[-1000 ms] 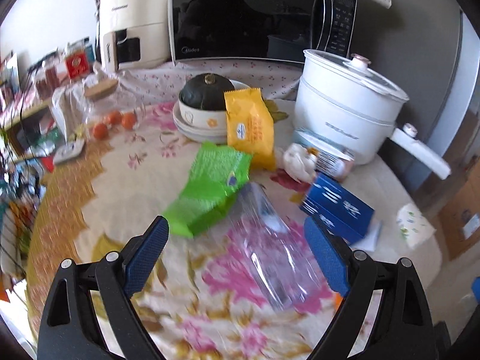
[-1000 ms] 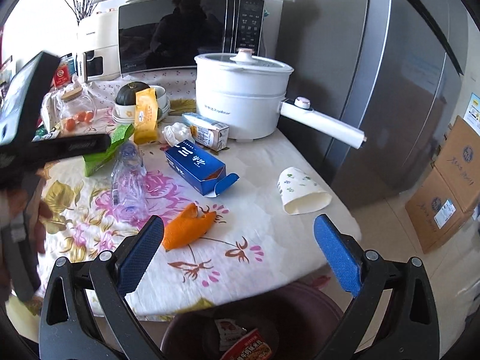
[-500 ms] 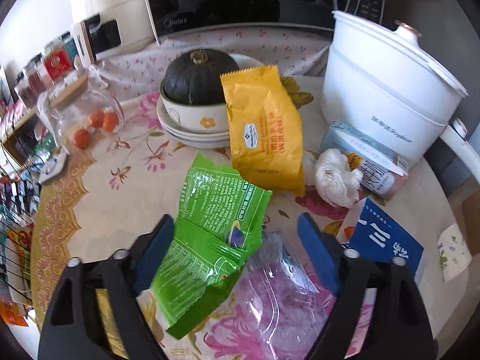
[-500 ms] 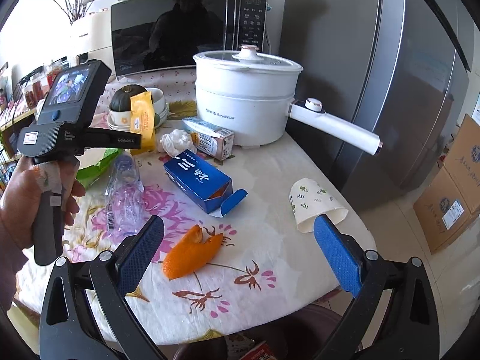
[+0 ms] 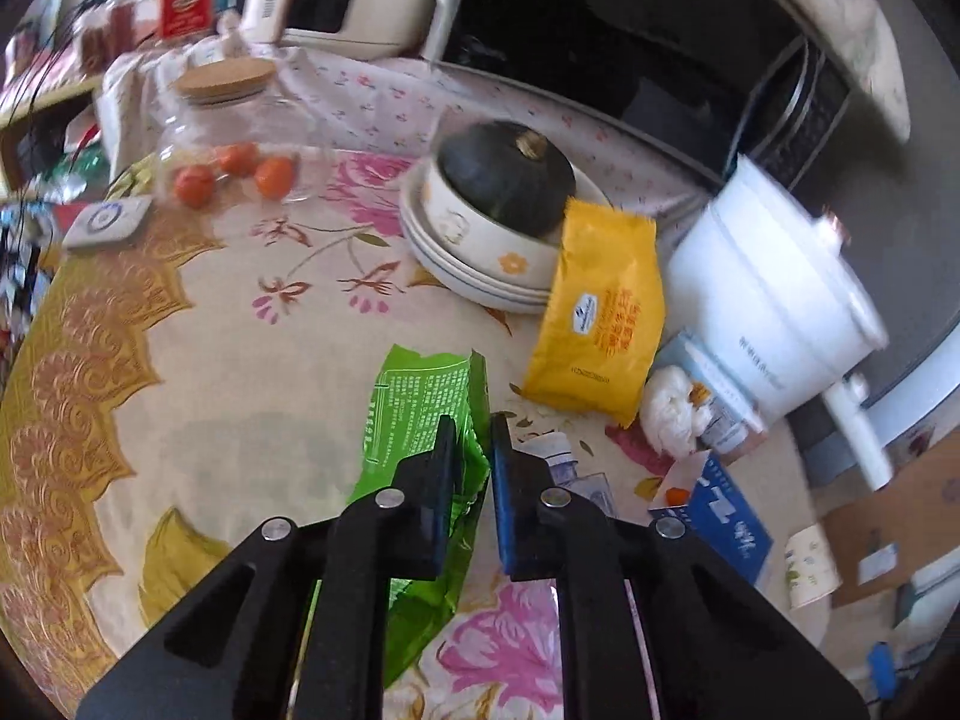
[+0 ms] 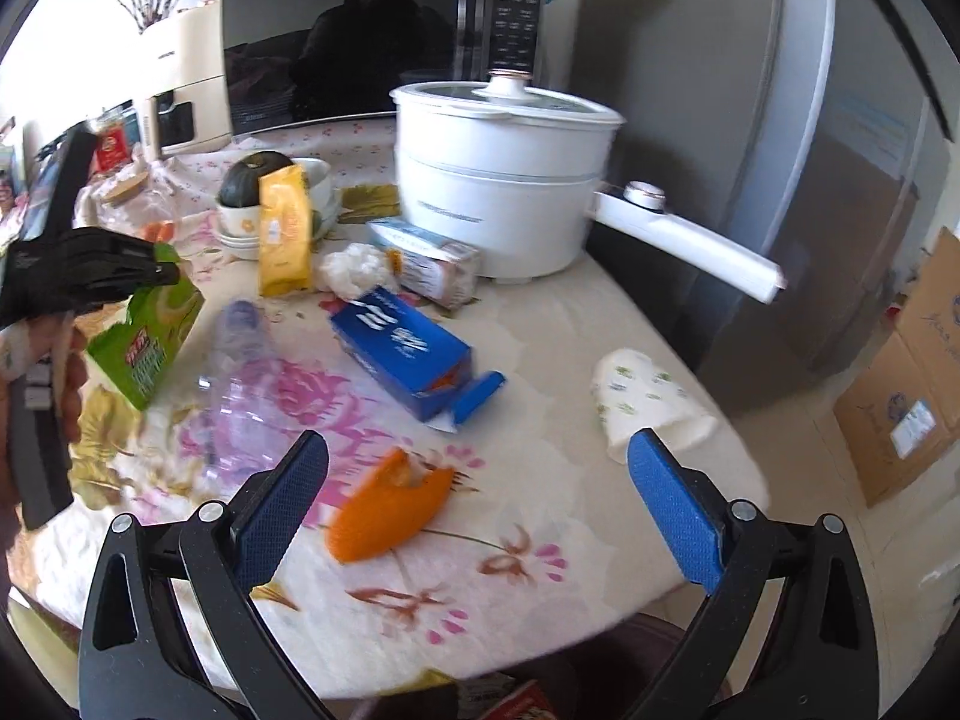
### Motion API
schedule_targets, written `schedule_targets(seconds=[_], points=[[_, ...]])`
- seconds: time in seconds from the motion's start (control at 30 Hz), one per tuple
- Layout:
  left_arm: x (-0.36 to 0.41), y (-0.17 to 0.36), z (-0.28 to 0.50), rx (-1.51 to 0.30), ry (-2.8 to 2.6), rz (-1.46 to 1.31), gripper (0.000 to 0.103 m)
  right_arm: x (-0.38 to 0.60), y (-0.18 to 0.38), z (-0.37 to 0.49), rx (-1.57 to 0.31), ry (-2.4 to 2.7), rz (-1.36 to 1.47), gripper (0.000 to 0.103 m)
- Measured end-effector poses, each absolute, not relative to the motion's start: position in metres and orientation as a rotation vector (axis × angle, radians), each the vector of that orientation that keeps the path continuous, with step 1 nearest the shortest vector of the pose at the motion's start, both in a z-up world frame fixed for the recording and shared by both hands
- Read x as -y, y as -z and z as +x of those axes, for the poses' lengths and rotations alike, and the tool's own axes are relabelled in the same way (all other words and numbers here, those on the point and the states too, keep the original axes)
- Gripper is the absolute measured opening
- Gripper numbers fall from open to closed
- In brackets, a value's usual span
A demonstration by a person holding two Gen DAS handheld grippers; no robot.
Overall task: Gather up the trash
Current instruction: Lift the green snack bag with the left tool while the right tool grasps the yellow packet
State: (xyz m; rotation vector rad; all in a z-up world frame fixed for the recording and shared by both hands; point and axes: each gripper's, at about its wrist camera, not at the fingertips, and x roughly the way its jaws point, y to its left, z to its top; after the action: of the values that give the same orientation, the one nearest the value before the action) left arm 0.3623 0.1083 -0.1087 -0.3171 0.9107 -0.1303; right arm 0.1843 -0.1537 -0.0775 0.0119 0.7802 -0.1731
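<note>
My left gripper point(image 5: 474, 438) is shut on a green snack wrapper point(image 5: 420, 396) and holds it lifted off the floral tablecloth; the right wrist view shows the wrapper point(image 6: 150, 336) hanging from that gripper point(image 6: 171, 273). My right gripper point(image 6: 477, 474) is open and empty above the table's near edge. Below it lie an orange peel point(image 6: 390, 510), a crushed clear bottle point(image 6: 240, 372), an open blue box point(image 6: 402, 348) and a paper cup point(image 6: 648, 408) on its side. A yellow packet point(image 5: 600, 324) leans on a stack of bowls, with a crumpled tissue point(image 5: 669, 408) beside it.
A white electric pot point(image 6: 504, 180) with a long handle stands at the back, with a small carton point(image 6: 426, 264) in front. A squash in stacked bowls point(image 5: 498, 210), a glass jar point(image 5: 234, 138), a microwave point(image 6: 372, 42) and a cardboard box point(image 6: 906, 384) on the floor surround the table.
My left gripper moved forward, closed on the green wrapper and lifted it off the table. My right gripper stayed open and moved closer over the table.
</note>
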Motion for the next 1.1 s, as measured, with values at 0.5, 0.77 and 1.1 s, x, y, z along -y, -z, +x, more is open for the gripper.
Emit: schedule_targets(seconds=[0.5, 0.77, 1.1], points=[[-0.161, 0.030, 0.275, -0.653, 0.182, -0.466, 0.009, 0.076, 0.080, 0.401, -0.844, -0.127, 0.025, 0.096], [-0.169, 0.058, 0.279, -0.722, 0.153, -0.400, 0.009, 0.068, 0.117, 0.457, -0.918, -0.133, 0.092, 0.082], [-0.172, 0.062, 0.278, -0.702, 0.089, -0.356, 0.009, 0.043, 0.119, 0.424, -0.919, -0.207, 0.003, 0.002]])
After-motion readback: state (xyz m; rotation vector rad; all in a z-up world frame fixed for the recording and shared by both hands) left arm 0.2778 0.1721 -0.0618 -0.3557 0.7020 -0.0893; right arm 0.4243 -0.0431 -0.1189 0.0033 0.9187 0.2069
